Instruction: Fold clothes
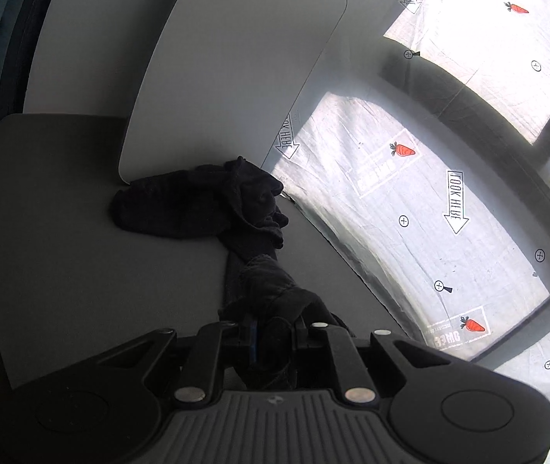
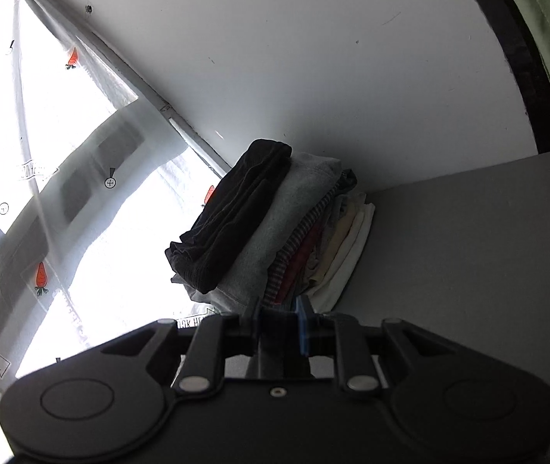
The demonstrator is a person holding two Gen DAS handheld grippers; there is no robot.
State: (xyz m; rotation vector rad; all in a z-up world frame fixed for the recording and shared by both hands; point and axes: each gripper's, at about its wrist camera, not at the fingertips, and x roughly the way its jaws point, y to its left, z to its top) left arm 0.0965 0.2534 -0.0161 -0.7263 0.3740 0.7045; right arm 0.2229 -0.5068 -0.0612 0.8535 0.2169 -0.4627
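Lifting a dark garment (image 1: 213, 205) off the grey table (image 1: 81, 270).
Best raised high and shaken loose before folding. Left claw (image 1: 275, 328) clenched on one end, bunched bulk at frame centre just beyond. Right claw (image 2: 280, 323) narrow, grip unclear; folded stack (image 2: 275, 228) centre, just beyond its tips.

In the left wrist view a garment (image 1: 213, 205) lies mid-frame on the table (image 1: 81, 270). In the right wrist view a clothes stack (image 2: 275, 228) sits centre frame on the table's left edge.
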